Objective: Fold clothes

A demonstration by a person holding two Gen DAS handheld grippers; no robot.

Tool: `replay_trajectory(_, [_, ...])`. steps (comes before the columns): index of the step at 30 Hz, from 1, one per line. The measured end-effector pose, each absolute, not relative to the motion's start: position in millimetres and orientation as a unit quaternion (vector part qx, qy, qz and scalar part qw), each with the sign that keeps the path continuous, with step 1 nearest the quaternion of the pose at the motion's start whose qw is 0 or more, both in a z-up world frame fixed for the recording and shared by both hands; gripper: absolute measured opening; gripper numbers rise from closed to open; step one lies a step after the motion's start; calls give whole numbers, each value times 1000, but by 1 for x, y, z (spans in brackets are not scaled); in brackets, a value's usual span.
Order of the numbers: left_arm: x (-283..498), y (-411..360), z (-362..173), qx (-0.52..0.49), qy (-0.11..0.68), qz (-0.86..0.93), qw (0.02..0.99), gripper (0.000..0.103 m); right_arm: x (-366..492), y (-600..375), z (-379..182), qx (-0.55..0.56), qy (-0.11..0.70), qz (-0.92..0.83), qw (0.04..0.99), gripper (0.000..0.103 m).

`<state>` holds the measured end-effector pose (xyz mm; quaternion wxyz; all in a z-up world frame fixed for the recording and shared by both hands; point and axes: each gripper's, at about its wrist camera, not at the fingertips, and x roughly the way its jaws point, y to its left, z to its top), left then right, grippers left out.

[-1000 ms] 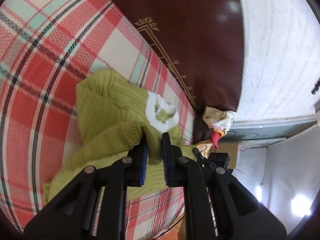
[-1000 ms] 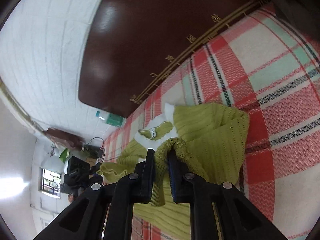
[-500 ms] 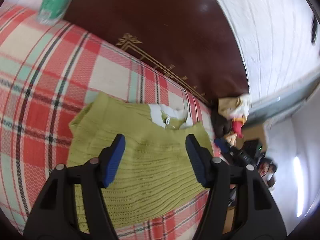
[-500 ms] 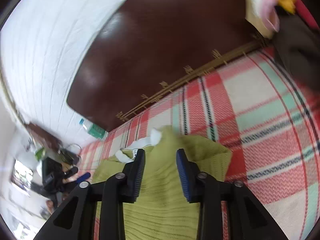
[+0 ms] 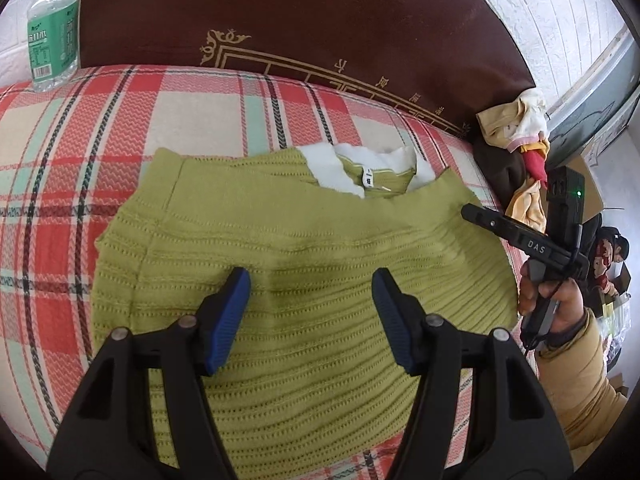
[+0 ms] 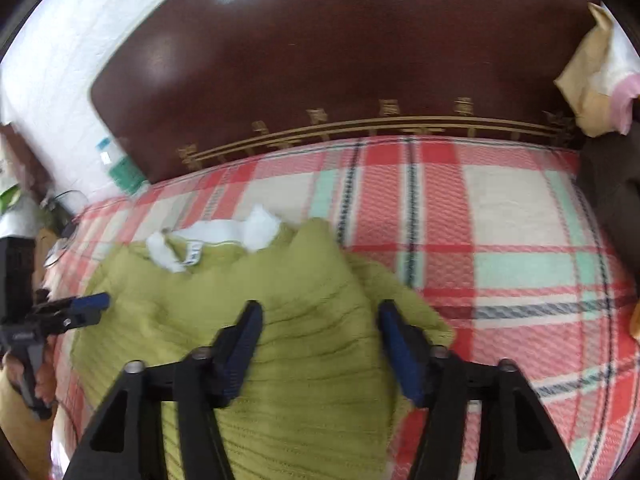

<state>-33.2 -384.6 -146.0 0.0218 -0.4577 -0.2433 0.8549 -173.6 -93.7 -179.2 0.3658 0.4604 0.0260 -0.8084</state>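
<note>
Change, left tool: the left tool (image 5: pixel 310 312) has gone from clamped on a raised fold of the green sweater (image 5: pixel 304 280) one second ago to fully spread; it holds nothing and hovers over the knit.
Change, garment: the sweater, bunched and lifted one second ago, now lies spread in a folded panel on the plaid bed cover (image 5: pixel 200 120), its white collar (image 5: pixel 360 168) toward the headboard (image 5: pixel 300 20).
Change, right tool: the right tool (image 6: pixel 320 344) has likewise let go; its jaws stand wide apart with nothing between them, above the right part of the sweater (image 6: pixel 280 320).
Meaning for the task: judged from the flat lie and both releases, one fold is laid down and at least one further fold probably remains.
Hidden, left wrist view: the near hem of the sweater is covered by the tool's black arms, so its lower edge cannot be checked.
Hidden, sleeves: no sleeve is distinctly visible; whether they are tucked under the panel cannot be told.
Hard to make out, right wrist view: the frame is motion-blurred; a raised ridge near the sweater's right edge may be a wrinkle or a loose flap.
Cut off: the water bottle (image 5: pixel 52 28) at far left and the pile of other clothes (image 5: pixel 516 136) at far right sit at the distorted frame edge.
</note>
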Motion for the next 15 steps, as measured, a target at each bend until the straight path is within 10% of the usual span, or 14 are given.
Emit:
replay_trajectory(1, [-33,-384,-145,-456,-245,855,22,64,-174,-91,-179,458,23,-809,368,4])
replay_trajectory(7, [-27,-385,-143,-445,-245,861,19,64,-189,-48,-184,464,-73,-814,342,4])
replay_trajectory(10, [-24,-378,-141,-448,-230,864,9,64,-189,-41,-197,488,-77,-807,324,9])
replay_trajectory(15, [-6,-358,-130,-439,-195,877,6,64,-168,-5,-186,463,-152,-806,334,46])
